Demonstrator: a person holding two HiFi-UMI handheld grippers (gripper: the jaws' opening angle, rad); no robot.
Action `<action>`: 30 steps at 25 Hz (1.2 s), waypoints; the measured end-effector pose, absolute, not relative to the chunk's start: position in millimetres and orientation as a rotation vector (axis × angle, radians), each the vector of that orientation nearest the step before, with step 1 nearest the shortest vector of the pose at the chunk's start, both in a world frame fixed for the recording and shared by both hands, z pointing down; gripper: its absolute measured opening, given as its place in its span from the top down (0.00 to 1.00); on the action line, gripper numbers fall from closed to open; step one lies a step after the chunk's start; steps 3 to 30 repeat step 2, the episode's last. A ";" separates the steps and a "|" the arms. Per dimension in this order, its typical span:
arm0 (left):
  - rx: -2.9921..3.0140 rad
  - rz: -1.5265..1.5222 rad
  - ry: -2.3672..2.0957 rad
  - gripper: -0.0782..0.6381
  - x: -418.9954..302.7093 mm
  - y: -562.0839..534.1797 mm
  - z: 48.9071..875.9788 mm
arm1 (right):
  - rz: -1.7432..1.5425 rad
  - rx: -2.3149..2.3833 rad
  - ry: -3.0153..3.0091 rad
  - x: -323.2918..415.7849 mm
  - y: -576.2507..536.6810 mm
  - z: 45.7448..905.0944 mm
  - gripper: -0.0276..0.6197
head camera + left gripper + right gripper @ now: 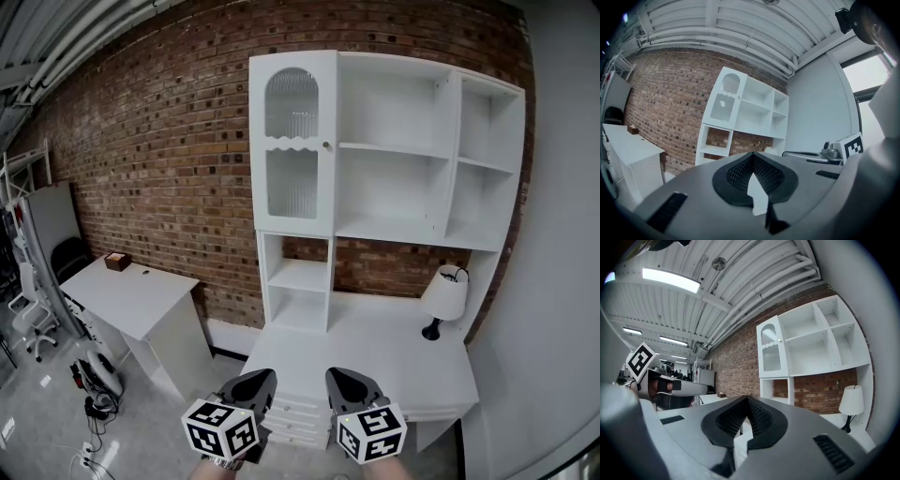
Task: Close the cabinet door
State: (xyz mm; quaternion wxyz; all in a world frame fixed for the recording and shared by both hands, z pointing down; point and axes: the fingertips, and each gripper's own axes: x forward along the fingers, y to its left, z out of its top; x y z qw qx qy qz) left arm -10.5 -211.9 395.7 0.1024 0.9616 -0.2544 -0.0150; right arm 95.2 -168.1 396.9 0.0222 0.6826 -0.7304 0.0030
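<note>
A white hutch stands on a desk against the brick wall. Its tall glass-paned cabinet door (pixel 292 141) with an arched top fills the upper left section and looks flush with the frame, a small knob (pixel 326 144) on its right edge. That door also shows in the left gripper view (pixel 725 96) and the right gripper view (pixel 771 350). My left gripper (pixel 255 377) and right gripper (pixel 349 375) are held side by side low in front of the desk, well short of the door. Both point level at the hutch, jaws together and empty (pixel 752 155) (pixel 747 398).
A white table lamp (pixel 445 295) stands on the desk top (pixel 375 347) at the right, beside a grey wall. Drawers (pixel 295 417) sit under the desk's front edge. A lower white side table (pixel 141 295) with a small brown box (pixel 117 261) stands left; office chairs (pixel 33 319) beyond.
</note>
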 end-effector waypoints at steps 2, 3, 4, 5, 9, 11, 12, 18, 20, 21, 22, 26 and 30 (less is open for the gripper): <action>2.837 -0.046 -0.753 0.88 -8.8 -209.8 396.1 | 0.010 2.110 -2.265 96.4 -166.5 397.7 0.92; 2.837 -0.046 -0.753 0.88 -8.8 -209.8 396.1 | 0.010 2.110 -2.265 96.4 -166.5 397.7 0.92; 2.837 -0.046 -0.753 0.88 -8.8 -209.8 396.1 | 0.010 2.110 -2.265 96.4 -166.5 397.7 0.92; 2.837 -0.046 -0.753 0.88 -8.8 -209.8 396.1 | 0.010 2.110 -2.265 96.4 -166.5 397.7 0.92; 2.837 -0.046 -0.753 0.88 -8.8 -209.8 396.1 | 0.010 2.110 -2.265 96.4 -166.5 397.7 0.92; 2.837 -0.046 -0.753 0.88 -8.8 -209.8 396.1 | 0.010 2.110 -2.265 96.4 -166.5 397.7 0.92; 2.837 -0.046 -0.753 0.88 -8.8 -209.8 396.1 | 0.010 2.110 -2.265 96.4 -166.5 397.7 0.92; 2.837 -0.046 -0.753 0.88 -8.8 -209.8 396.1 | 0.010 2.110 -2.265 96.4 -166.5 397.7 0.92; 2.837 -0.046 -0.753 0.88 -8.8 -209.8 396.1 | 0.010 2.110 -2.265 96.4 -166.5 397.7 0.92; 2.837 -0.046 -0.753 0.88 -8.8 -209.8 396.1 | 0.010 2.110 -2.265 96.4 -166.5 397.7 0.92; 2.837 -0.046 -0.753 0.88 -8.8 -209.8 396.1 | 0.010 2.110 -2.265 96.4 -166.5 397.7 0.92; 2.837 -0.046 -0.753 0.88 -8.8 -209.8 396.1 | 0.010 2.110 -2.265 96.4 -166.5 397.7 0.92; 2.837 -0.046 -0.753 0.88 -8.8 -209.8 396.1 | 0.010 2.110 -2.265 96.4 -166.5 397.7 0.92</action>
